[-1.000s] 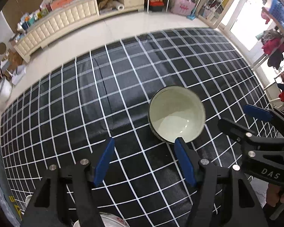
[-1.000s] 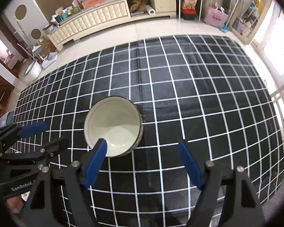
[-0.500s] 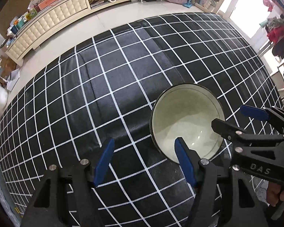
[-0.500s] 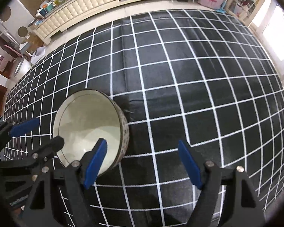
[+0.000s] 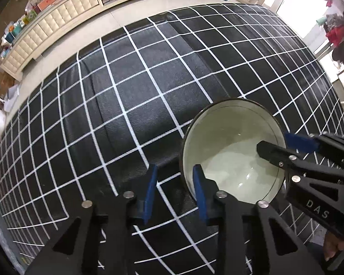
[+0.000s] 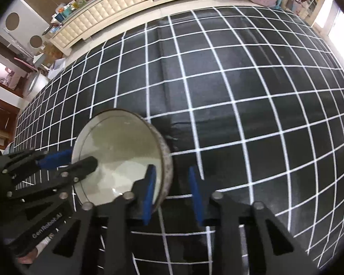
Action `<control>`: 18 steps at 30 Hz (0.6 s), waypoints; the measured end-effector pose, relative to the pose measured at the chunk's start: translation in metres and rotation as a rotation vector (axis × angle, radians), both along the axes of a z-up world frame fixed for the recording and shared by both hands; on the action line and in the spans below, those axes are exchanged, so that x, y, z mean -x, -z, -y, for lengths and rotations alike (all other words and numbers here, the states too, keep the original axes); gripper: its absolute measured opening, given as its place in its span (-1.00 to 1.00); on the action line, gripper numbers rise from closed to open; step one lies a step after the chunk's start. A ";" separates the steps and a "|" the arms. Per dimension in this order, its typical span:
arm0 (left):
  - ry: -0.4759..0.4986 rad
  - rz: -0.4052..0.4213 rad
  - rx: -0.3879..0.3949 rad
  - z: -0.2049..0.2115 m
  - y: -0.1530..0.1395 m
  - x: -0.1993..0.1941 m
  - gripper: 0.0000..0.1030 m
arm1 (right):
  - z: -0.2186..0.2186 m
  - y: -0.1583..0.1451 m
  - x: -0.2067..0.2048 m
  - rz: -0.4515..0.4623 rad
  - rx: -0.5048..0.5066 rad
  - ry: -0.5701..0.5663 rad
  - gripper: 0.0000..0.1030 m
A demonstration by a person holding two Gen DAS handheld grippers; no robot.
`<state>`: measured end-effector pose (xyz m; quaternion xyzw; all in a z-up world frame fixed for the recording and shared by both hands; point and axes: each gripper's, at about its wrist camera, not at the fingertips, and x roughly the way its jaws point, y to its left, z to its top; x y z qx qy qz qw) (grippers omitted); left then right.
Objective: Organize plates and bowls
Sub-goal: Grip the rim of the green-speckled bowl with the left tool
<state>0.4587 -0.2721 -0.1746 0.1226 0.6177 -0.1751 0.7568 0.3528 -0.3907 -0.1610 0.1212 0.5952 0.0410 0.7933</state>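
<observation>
The left black two-finger gripper with blue pads [image 5: 175, 185] and the right one [image 6: 173, 190] both point steeply down, jaws closing, each straddling the pale ceramic bowl's [image 5: 231, 146] rim

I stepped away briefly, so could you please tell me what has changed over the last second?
Both grippers came down to the bowl and their jaws are closing: the left gripper straddles its near-left rim, the right gripper its right wall. The bowl sits in the same spot on the checked cloth.
</observation>
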 end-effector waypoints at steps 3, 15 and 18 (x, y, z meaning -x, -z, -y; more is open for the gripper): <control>0.003 0.001 -0.001 0.003 0.003 0.001 -0.54 | -0.005 0.004 0.000 -0.001 -0.027 -0.006 -0.54; 0.055 0.011 -0.045 0.025 0.017 0.015 -0.63 | -0.005 0.005 0.004 0.013 -0.026 0.020 -0.57; 0.049 0.013 -0.038 0.024 0.017 0.015 -0.64 | -0.006 0.004 0.003 0.003 -0.019 0.017 -0.60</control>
